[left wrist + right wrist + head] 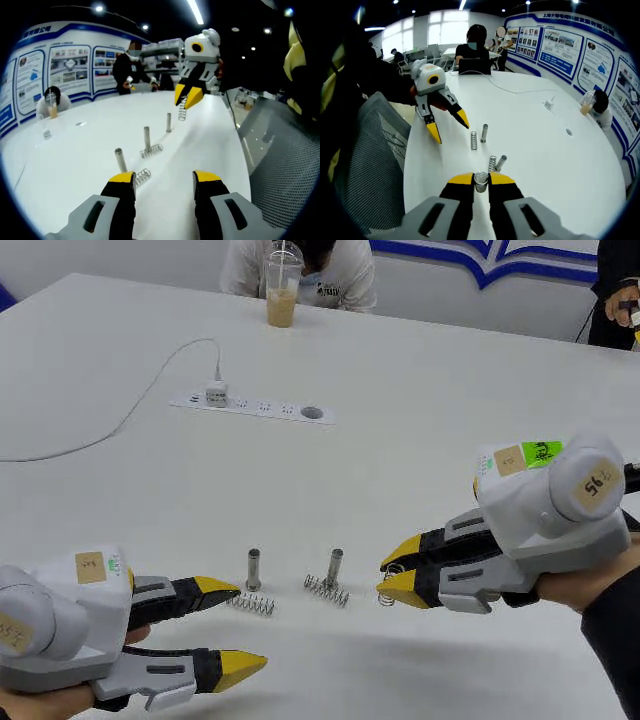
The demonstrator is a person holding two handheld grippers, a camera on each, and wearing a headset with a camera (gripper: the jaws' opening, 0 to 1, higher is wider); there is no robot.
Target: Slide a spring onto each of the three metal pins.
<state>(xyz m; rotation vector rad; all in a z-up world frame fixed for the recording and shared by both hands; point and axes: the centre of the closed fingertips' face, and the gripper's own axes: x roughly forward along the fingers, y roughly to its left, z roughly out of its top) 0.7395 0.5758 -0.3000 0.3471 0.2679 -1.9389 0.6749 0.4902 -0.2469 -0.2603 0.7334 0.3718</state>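
Note:
Two metal pins (253, 568) (333, 566) stand upright on the white table (420, 430); the left gripper view shows three in a row (120, 160) (147, 137) (168, 122). A loose spring (250, 603) lies beside the left pin and another (327, 589) beside the middle one. My right gripper (395, 572) (480, 179) is shut on a third spring (480, 181) (183, 107), just right of the middle pin. My left gripper (235, 625) (164, 177) is open and holds nothing, its upper tip close to the left spring.
A white power strip (255, 405) with a plugged-in cable lies mid-table. A drink cup (282, 290) stands at the far edge before a seated person. A grey mesh chair (375, 150) is beside the table's near edge.

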